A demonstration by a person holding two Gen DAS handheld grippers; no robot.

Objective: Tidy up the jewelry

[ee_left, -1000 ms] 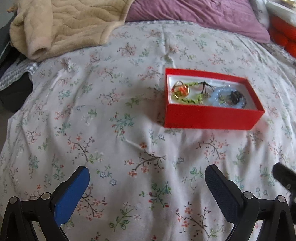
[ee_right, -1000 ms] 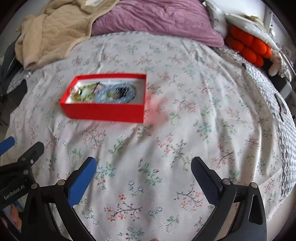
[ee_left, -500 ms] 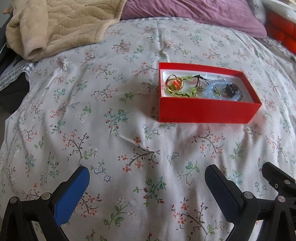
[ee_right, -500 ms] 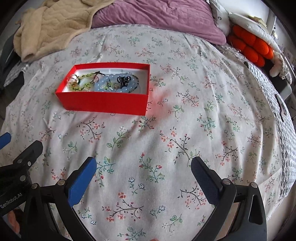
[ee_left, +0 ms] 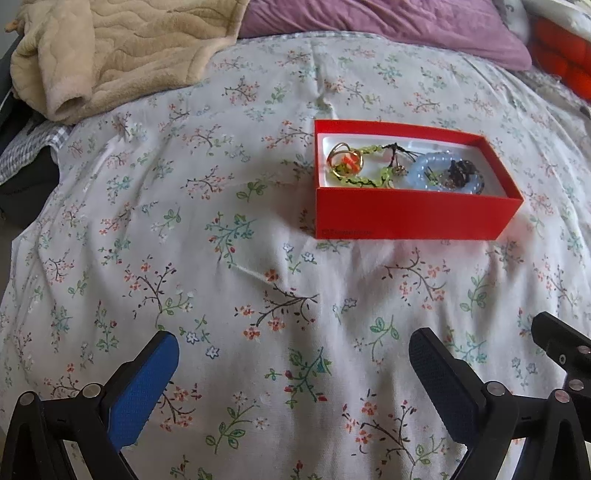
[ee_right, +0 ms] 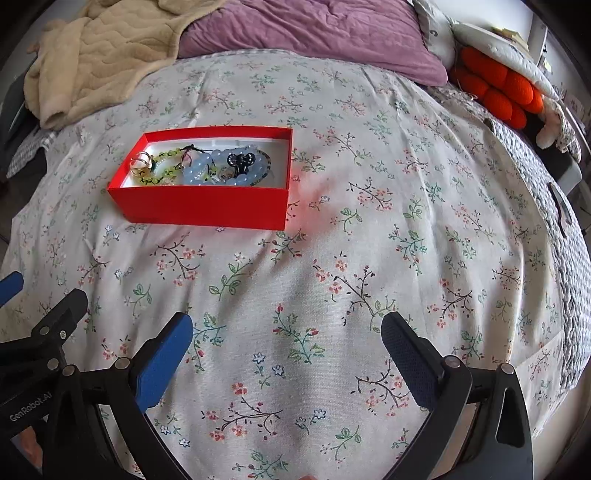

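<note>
A red box [ee_left: 410, 218] [ee_right: 207, 208] with a white inside sits on the floral bedspread. In it lie a gold ring with an orange stone [ee_left: 345, 162] [ee_right: 140, 164], a green bead bracelet [ee_left: 369, 181] [ee_right: 162, 173], a pale blue bead bracelet [ee_left: 424, 173] [ee_right: 236, 177] and a dark piece [ee_left: 458, 173] [ee_right: 242, 160]. My left gripper [ee_left: 293, 354] is open above the bedspread, well short of the box, with nothing in it. My right gripper [ee_right: 288, 336] is open too, nearer than the box and to its right, with nothing in it.
A beige blanket [ee_left: 122, 48] [ee_right: 99, 55] lies heaped at the far left. A purple pillow [ee_left: 388, 22] [ee_right: 314, 33] lies at the head. Orange cushions [ee_right: 498, 92] sit at the far right. The bed drops off at the left edge [ee_left: 22, 192].
Both views have shifted a little relative to the box, so both grippers have moved slightly. The jaws keep the same width, and the jewelry lies where it did.
</note>
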